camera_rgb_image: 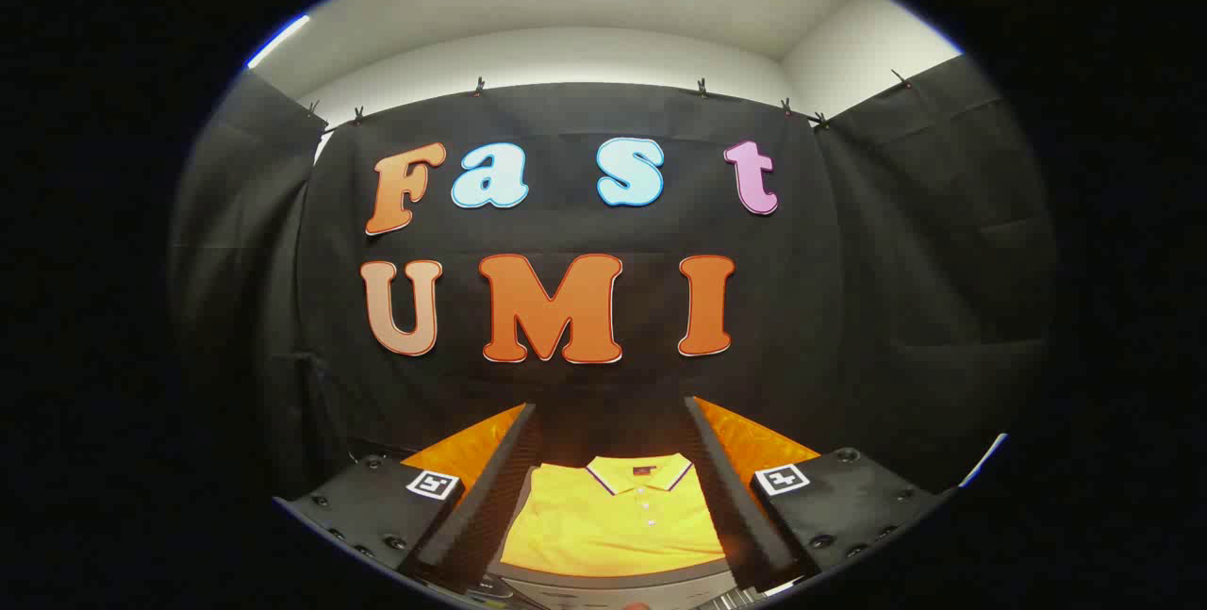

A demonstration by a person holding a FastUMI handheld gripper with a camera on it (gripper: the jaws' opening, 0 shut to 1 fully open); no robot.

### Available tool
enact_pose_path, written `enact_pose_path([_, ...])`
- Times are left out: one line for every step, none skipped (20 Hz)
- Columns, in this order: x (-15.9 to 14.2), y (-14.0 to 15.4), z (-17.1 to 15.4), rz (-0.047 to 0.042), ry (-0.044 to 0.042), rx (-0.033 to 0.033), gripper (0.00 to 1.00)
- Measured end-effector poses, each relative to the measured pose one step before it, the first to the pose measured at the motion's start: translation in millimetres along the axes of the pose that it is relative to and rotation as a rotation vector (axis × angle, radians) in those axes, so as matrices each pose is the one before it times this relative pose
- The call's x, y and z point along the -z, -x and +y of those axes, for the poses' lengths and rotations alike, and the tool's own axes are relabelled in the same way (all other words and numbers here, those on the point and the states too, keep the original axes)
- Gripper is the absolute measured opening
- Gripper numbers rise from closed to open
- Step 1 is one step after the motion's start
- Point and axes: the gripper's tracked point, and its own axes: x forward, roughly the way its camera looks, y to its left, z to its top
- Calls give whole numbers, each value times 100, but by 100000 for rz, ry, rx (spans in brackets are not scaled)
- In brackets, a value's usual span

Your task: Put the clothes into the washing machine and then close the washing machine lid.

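Gripper view: gripper (613, 487) wide open, the two dark fingers spread far apart, each with a square black-and-white marker on its block. Left finger (490, 487) and right finger (735, 487) hold nothing; whether their inner faces brush the cloth can't be told. Yellow polo shirt (613, 520) lies flat between the fingers, collar pointing away, buttons down the middle, spread on an orange surface (754, 440) that shows past both fingers. Shirt's near edge sits next to a grey ledge (613, 582) low between the finger bases. Black cloth wall (896, 308) hangs beyond, well back from the shirt
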Motion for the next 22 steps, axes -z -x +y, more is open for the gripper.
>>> enact_pose_path([-112, -65, 34, -64, 374, -132, 98])
enact_pose_path([-19, -103, 79, -41, 380, 55, 98])
enact_pose_path([63, -25, 85, 20, 286, -240, 98])
enact_pose_path([-93, -55, 185, -85, 118, -220, 98])
enact_pose_path([-17, -42, 80, -139, 59, -259, 98])
enact_pose_path([102, 37, 16, 80, 25, -238, 98])
enact_pose_path([14, -34, -64, 332, 52, 52, 98])
enact_pose_path([89, 42, -60, 111, -97, 11, 98])
enact_pose_path([-37, -98, -23, 230, -155, 131, 98])
enact_pose_path([108, 31, -77, 252, -60, 206, 98])
enact_pose_path([-34, -41, -100, -180, 4, 268, 98])
enact_pose_path([-38, -36, -91, 60, -51, -13, 98])
enact_pose_path([40, 136, -27, 185, -175, 38, 98])
enact_pose_path([2, 7, -122, -82, -206, 78, 98])
enact_pose_path([-30, -88, -94, -15, -190, 126, 98])
enact_pose_path([95, 0, -125, 154, -189, 174, 98])
enact_pose_path([-32, -55, -66, 126, -213, 77, 98])
enact_pose_path([218, -7, -171, 287, -219, 110, 98])
enact_pose_path([235, -116, -122, 839, -217, 406, 98])
enact_pose_path([305, -147, -27, 652, -375, -251, 98])
enact_pose_path([177, -165, 53, 441, -370, -140, 98])
enact_pose_path([333, -244, -192, 784, -309, 154, 98])
